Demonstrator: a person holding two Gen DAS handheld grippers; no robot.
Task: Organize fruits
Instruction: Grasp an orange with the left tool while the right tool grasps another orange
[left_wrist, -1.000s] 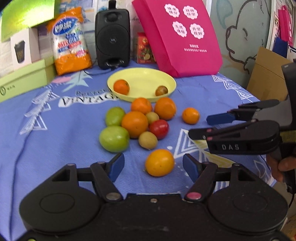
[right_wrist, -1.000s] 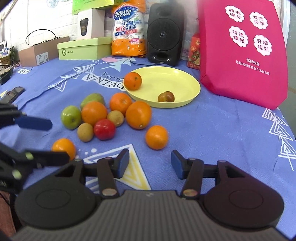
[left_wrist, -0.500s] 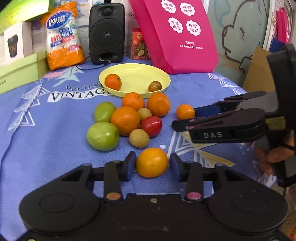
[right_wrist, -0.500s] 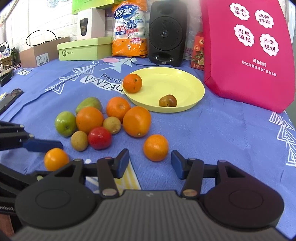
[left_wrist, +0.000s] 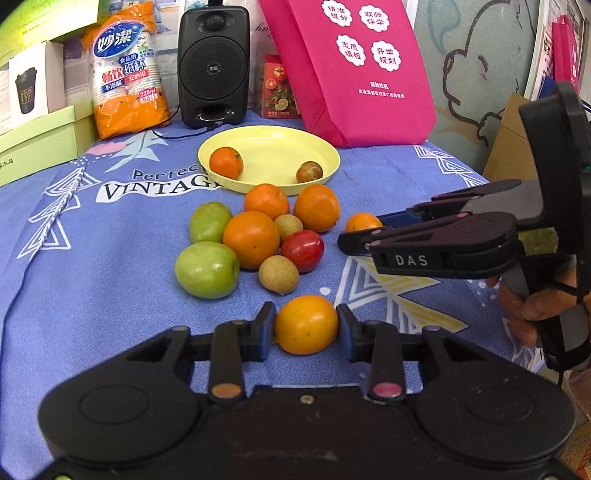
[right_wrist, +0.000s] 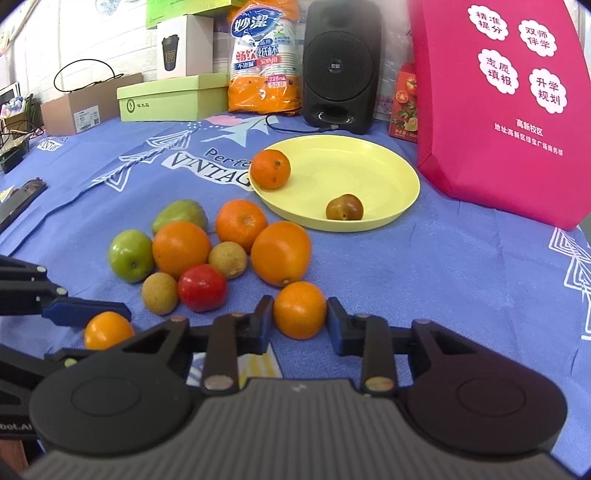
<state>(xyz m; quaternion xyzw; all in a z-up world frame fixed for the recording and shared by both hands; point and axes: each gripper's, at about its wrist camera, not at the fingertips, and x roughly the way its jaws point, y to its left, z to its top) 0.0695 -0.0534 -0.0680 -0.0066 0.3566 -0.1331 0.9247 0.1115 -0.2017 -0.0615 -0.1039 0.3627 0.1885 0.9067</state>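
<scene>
A pile of fruit lies on the blue cloth: oranges, green fruits, a red fruit (left_wrist: 303, 249), small tan fruits. A yellow plate (left_wrist: 280, 146) behind holds a small orange (left_wrist: 226, 162) and a brownish fruit (left_wrist: 309, 171). My left gripper (left_wrist: 306, 325) is shut on a yellow-orange fruit (left_wrist: 306, 324) on the cloth. My right gripper (right_wrist: 300, 312) is shut on a small orange (right_wrist: 300, 309) on the cloth, beside the pile. The right gripper also shows in the left wrist view (left_wrist: 436, 236).
A black speaker (left_wrist: 213, 62), an orange cup pack (left_wrist: 125, 74), a pink bag (left_wrist: 354, 66) and green boxes (right_wrist: 170, 98) stand along the back. A cable (left_wrist: 177, 134) runs from the speaker. Open cloth lies left of the pile.
Both grippers moved forward and closed: the left's fingers now press the yellow-orange fruit, the right's fingers press the small orange.
</scene>
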